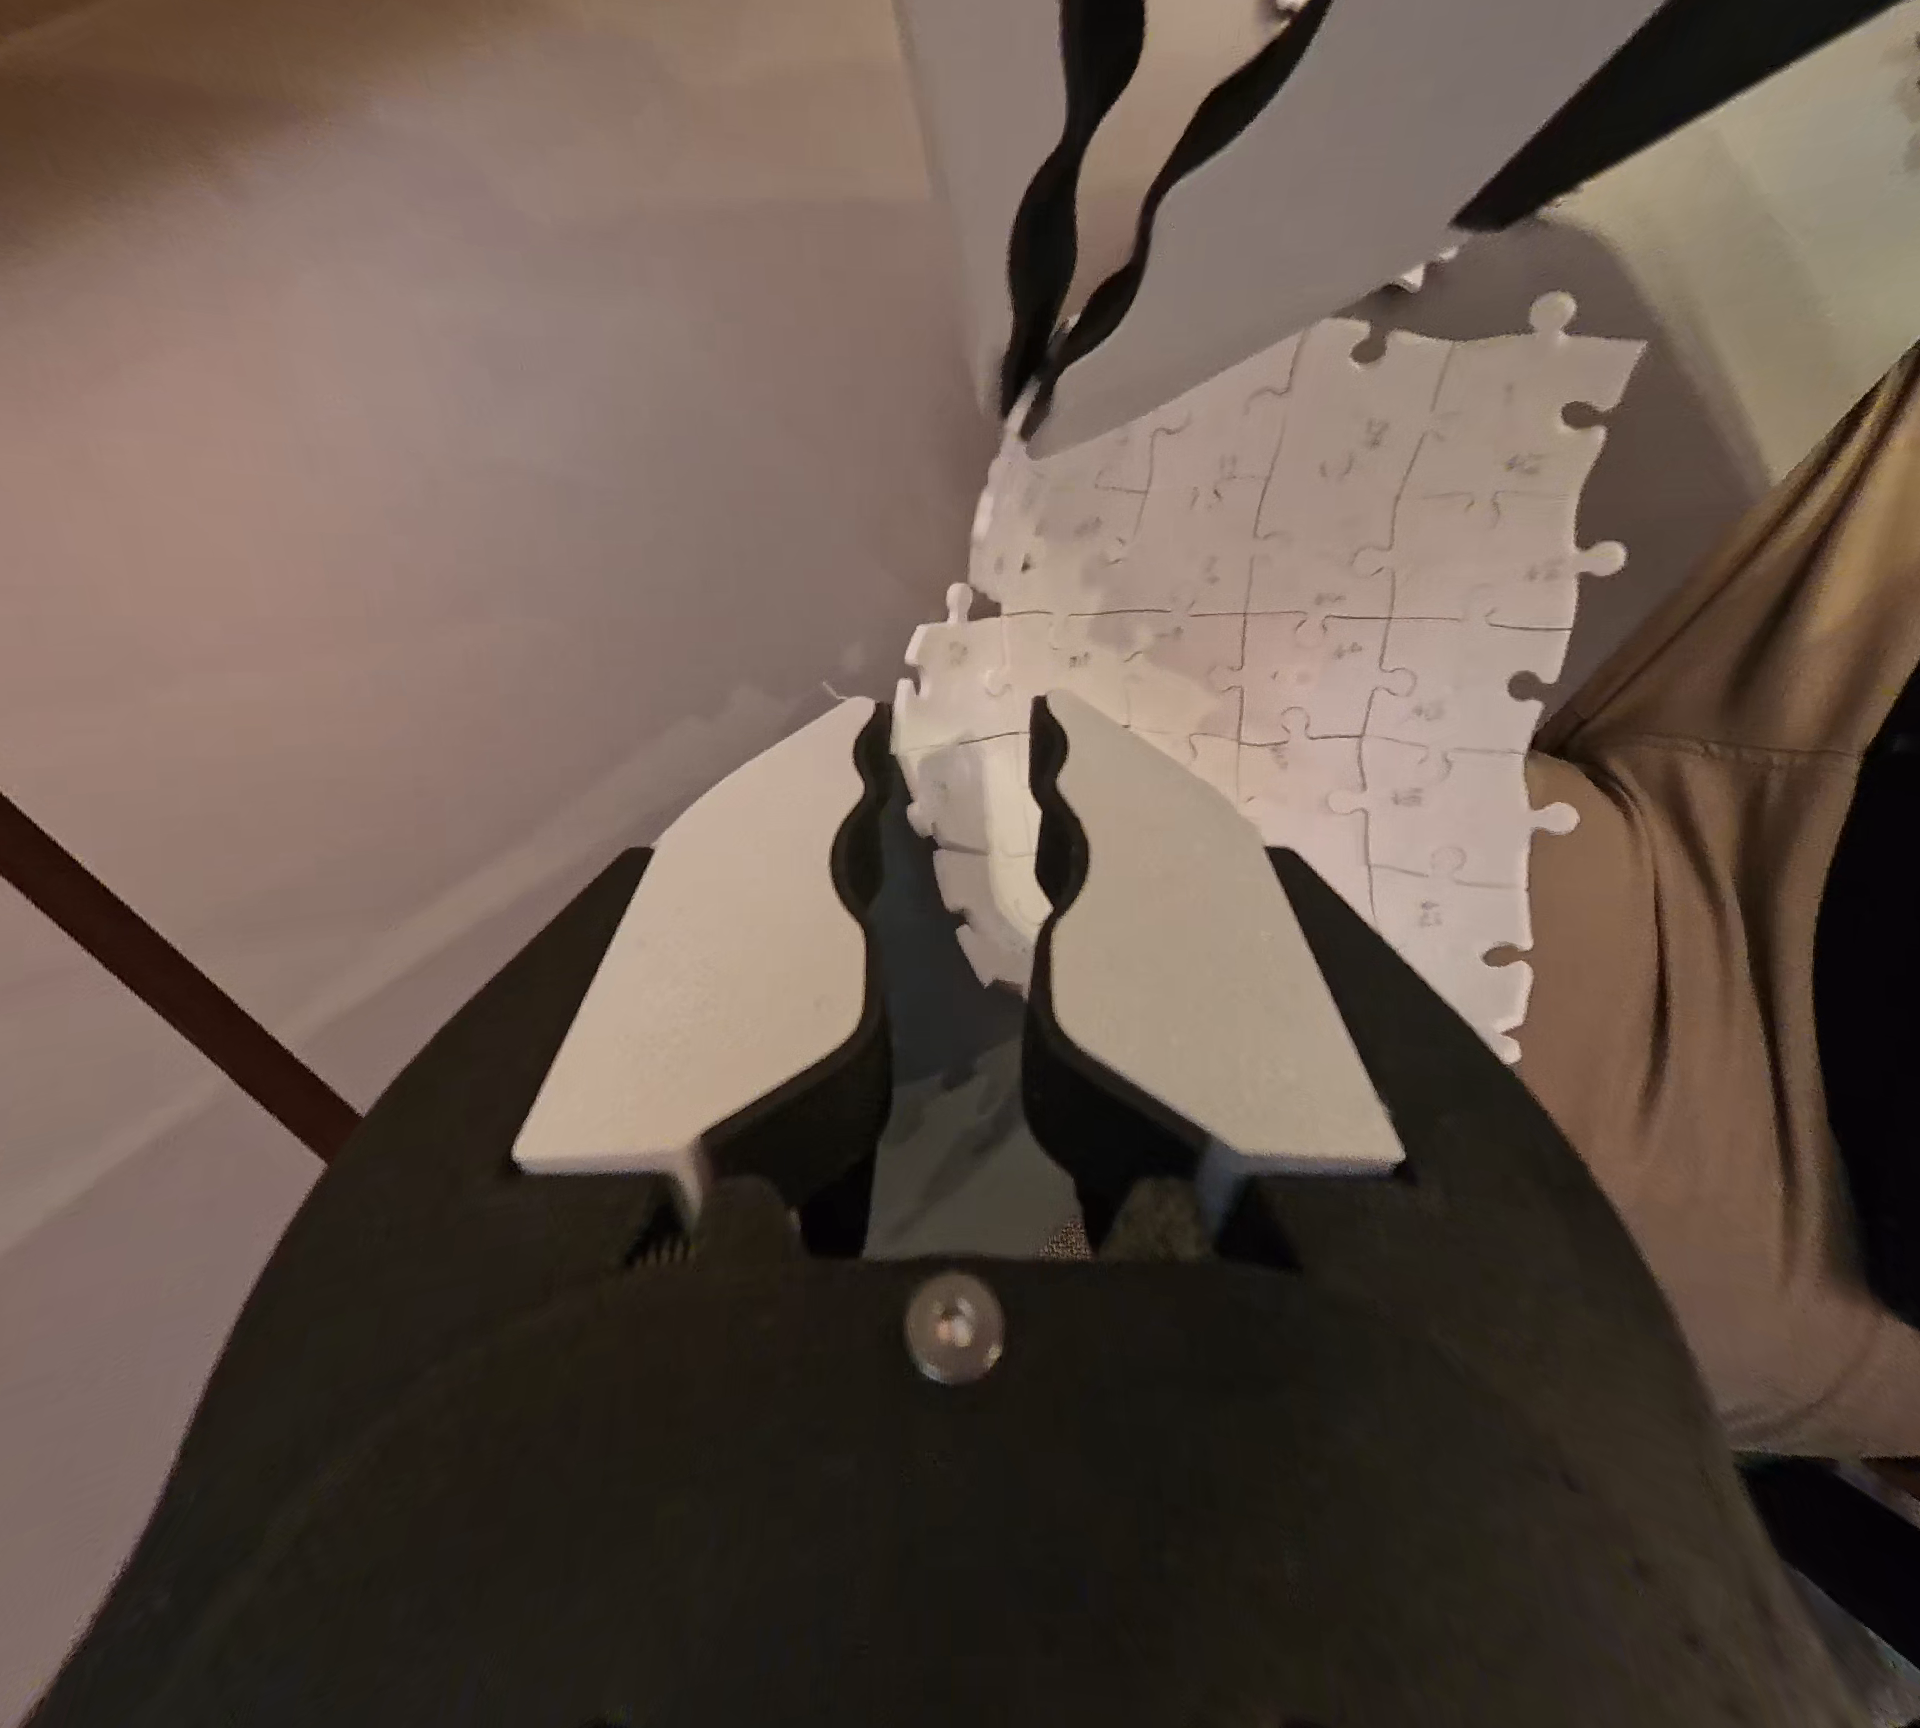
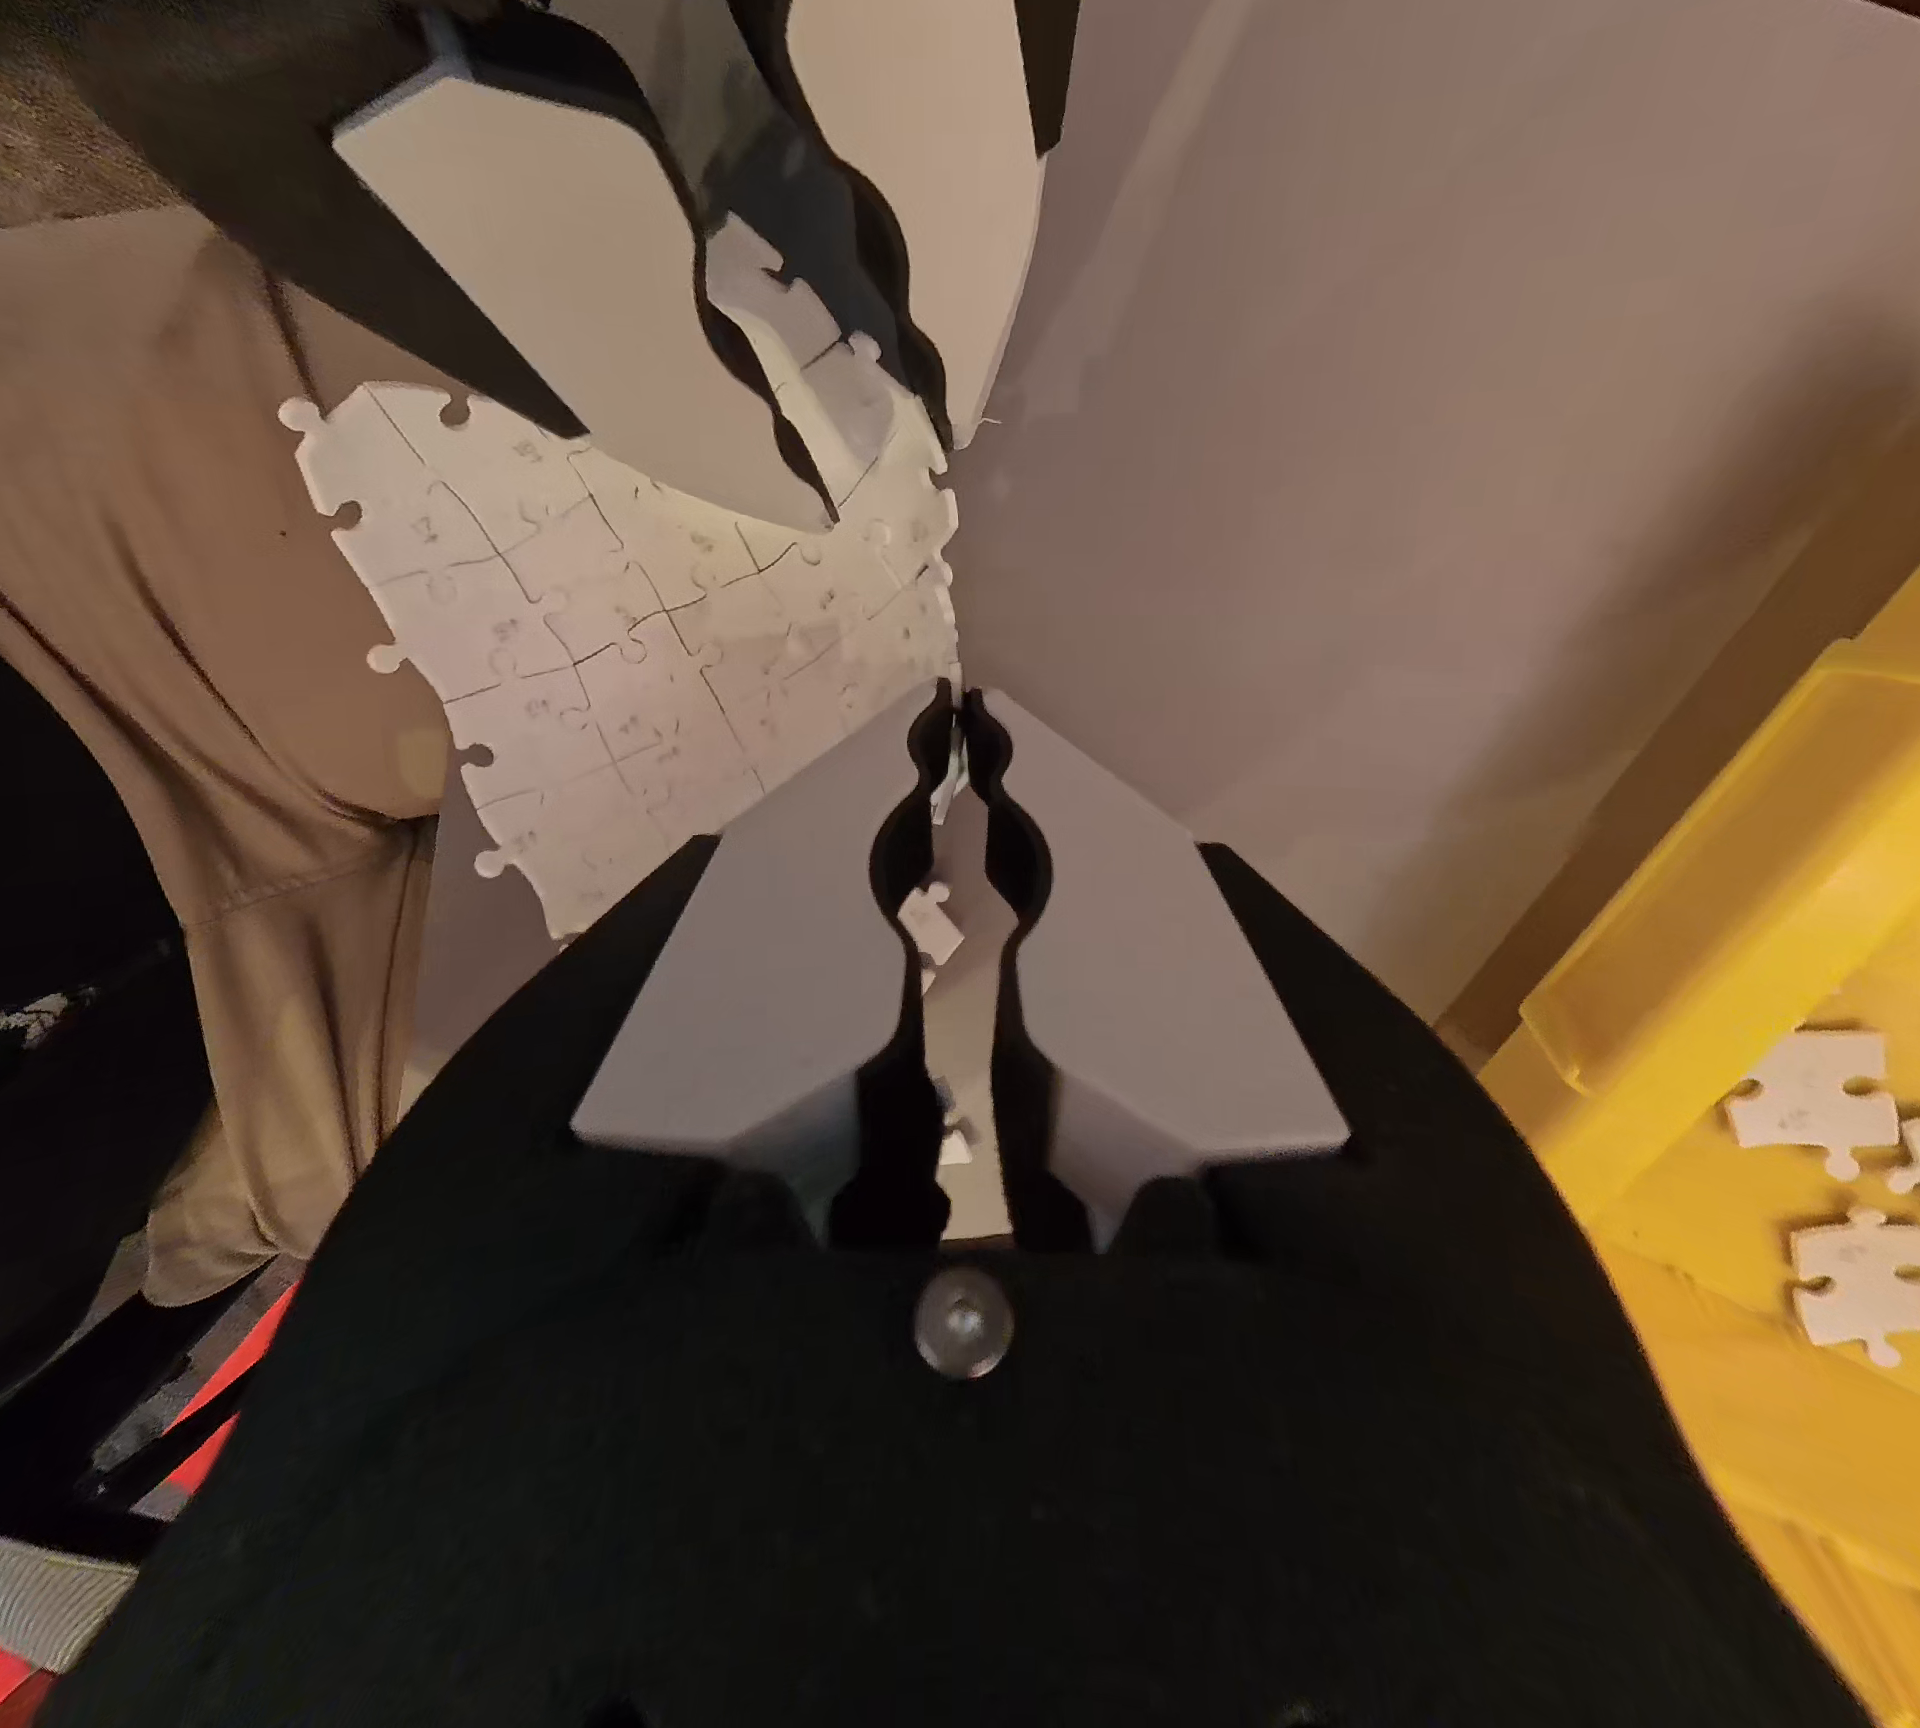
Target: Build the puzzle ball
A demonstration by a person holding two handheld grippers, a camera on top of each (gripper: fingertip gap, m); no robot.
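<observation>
A curved white sheet of joined puzzle pieces (image 1: 1351,639) is held up above the grey table. It also shows in the right wrist view (image 2: 623,639). My left gripper (image 1: 956,722) is closed on the sheet's lower left edge, and the sheet's rim sits between its fingers. It enters the right wrist view from the top (image 2: 888,473). My right gripper (image 2: 958,702) is shut on a small white puzzle piece (image 2: 948,769), seen edge-on, with its tips touching the sheet's edge. It comes down from the top of the left wrist view (image 1: 1029,400).
A yellow bin (image 2: 1662,1003) stands at the right with several loose white pieces (image 2: 1808,1102) in it. A person's beige clothing (image 1: 1714,847) is close behind the sheet. Through the right gripper's gap, a loose piece (image 2: 928,930) lies on the grey table (image 1: 416,535). Spacing between my two grippers at the tips: around 5 cm.
</observation>
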